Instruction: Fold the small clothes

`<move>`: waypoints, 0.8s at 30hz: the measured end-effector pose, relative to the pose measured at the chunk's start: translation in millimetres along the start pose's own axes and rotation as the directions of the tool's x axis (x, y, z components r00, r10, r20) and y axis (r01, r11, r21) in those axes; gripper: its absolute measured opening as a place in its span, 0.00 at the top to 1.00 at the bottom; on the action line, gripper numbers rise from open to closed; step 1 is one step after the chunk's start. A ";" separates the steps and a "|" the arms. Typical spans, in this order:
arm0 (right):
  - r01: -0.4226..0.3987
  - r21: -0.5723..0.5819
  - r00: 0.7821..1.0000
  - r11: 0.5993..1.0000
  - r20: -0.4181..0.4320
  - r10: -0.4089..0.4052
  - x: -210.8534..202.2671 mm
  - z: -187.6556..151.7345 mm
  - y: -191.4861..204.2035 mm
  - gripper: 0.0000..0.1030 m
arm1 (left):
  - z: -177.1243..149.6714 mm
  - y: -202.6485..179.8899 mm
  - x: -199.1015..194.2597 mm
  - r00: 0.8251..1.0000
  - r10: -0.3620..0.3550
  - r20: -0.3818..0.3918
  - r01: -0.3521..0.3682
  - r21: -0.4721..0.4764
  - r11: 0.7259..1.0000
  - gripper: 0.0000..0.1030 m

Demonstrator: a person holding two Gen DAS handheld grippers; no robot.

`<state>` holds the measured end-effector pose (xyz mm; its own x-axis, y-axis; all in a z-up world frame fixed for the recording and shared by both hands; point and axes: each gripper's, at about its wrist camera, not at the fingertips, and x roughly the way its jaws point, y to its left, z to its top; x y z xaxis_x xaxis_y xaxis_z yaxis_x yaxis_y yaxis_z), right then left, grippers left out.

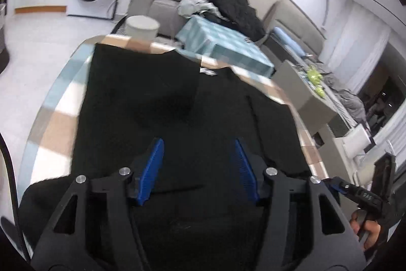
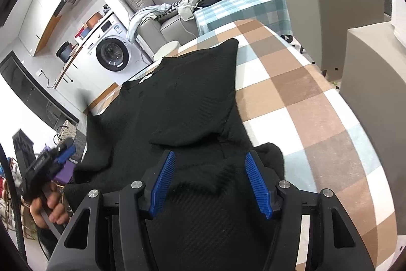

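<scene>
Left gripper [image 1: 198, 144]: blue pads spread about halfway, nothing between them. It hangs over the black garment [image 1: 182, 113]; no contact visible from its own camera. In the right wrist view the same tool shows small at the far left [image 2: 67, 151], off the cloth edge, held in a hand [image 2: 48, 207]; jaw gap not readable there.

Right gripper [image 2: 209, 159]: pads also spread about halfway. A raised bunch of the black garment [image 2: 187, 93] sits between and below the fingers [image 2: 163, 182], but the pads don't visibly press on it. Whether the fabric touches the inner faces, can't tell.

The garment lies spread on the checked tablecloth [image 2: 304, 98], running ahead of both claws. One flap is folded over on top, just ahead of the right claw; a white label shows at the far neckline. The bare checked cloth lies to the right of the right claw.

Hard to read:
- Left wrist view is motion-blurred; garment edges and table rim smear.
- Black on black: folds and seams mostly lost.
- Near end of the garment is hidden under both gripper bodies.
- Right gripper in the left view [image 1: 355, 188] is cut off at the frame edge, with only part of the hand [image 1: 365, 230] showing.
</scene>
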<state>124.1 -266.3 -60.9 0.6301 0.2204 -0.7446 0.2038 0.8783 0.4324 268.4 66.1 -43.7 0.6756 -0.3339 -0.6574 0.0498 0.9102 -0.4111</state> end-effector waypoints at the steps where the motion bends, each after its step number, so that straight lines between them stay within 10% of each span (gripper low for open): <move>1: 0.000 0.003 1.000 1.000 -0.001 0.000 0.3 0.0 -1.5 0.42 | 0.5 5.1 -0.3 1.000 0.018 -0.002 -0.018 -0.017 1.000 0.48; 12: 0.006 -0.010 0.999 1.000 -0.036 -0.007 0.5 0.4 -10.8 0.39 | -45.2 41.0 -52.2 0.983 0.182 0.027 -0.182 0.006 0.983 0.34; 24: 0.058 -0.148 0.993 0.987 -0.098 -0.073 -34.9 -31.7 -52.6 0.31 | -129.3 95.6 -112.8 0.914 0.406 -0.025 -0.406 0.002 0.914 0.21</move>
<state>67.6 -306.7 -73.8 0.5375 0.1964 -0.8200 0.1265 0.9427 0.3088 101.8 159.1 -90.5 0.6192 0.0584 -0.7831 -0.2275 0.9678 -0.1078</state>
